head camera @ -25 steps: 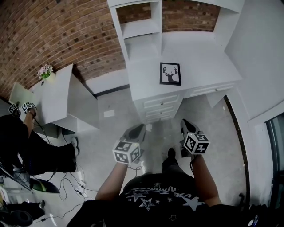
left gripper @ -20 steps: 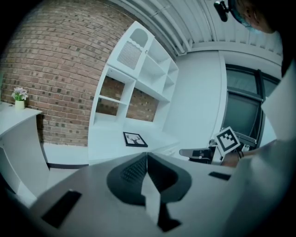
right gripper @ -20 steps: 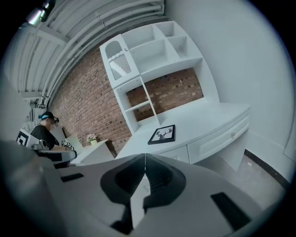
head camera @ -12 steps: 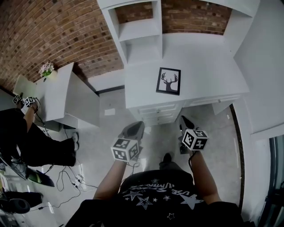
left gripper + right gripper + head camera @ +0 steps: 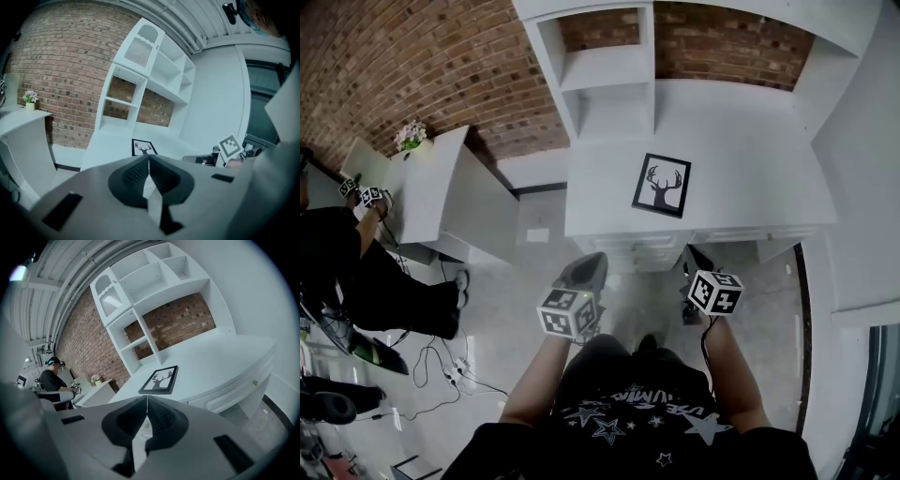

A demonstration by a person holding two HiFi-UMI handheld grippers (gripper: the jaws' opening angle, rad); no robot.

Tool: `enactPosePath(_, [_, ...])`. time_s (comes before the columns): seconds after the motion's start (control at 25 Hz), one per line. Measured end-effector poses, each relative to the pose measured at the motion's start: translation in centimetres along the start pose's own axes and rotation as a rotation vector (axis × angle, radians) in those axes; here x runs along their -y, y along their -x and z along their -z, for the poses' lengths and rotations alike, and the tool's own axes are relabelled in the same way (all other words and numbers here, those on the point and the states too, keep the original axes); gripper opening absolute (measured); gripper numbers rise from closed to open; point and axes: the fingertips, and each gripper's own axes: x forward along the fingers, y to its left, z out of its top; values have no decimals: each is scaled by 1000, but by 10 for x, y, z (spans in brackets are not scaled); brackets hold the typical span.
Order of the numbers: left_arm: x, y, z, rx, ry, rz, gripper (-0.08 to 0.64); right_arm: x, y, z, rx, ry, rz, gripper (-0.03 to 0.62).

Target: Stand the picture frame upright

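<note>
A black picture frame (image 5: 662, 185) with a deer silhouette lies flat on the white desk (image 5: 750, 169). The left gripper view catches the picture frame (image 5: 144, 148) just beyond the jaws, and the right gripper view shows the picture frame (image 5: 160, 379) lying face up. My left gripper (image 5: 593, 262) hovers over the floor, short of the desk's front edge, jaws shut and empty. To its right my right gripper (image 5: 689, 253) is at about the same distance from the desk, also shut with nothing in it. Neither touches the frame.
White shelving (image 5: 605, 70) rises at the back of the desk against a brick wall (image 5: 441, 66). Drawers (image 5: 652, 246) front the desk. A lower white counter (image 5: 427, 192) with a small flower pot (image 5: 411, 136) stands to the left, beside a seated person (image 5: 356, 272). Cables (image 5: 441, 370) trail on the floor.
Both grippers have moved forward toward the desk, and the desk with the frame now sits nearer in the head view. Jaws stay shut.
</note>
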Motion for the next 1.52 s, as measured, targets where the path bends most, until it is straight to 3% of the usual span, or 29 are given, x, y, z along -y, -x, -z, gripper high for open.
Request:
enactPosePath(0.36, [-12,-29,-2,-37,-3,20,18,16,-27,-2,-36,-28,57,15])
enactPosePath(1.28, [-77,-164,-20,-191,-10,167,20,69,-130,-22,-174,-112,268,17])
enactPosePath(1.52, [-92,-176,-21,-212,-9,196,20,72,-144,-22,-210,-119,321,92])
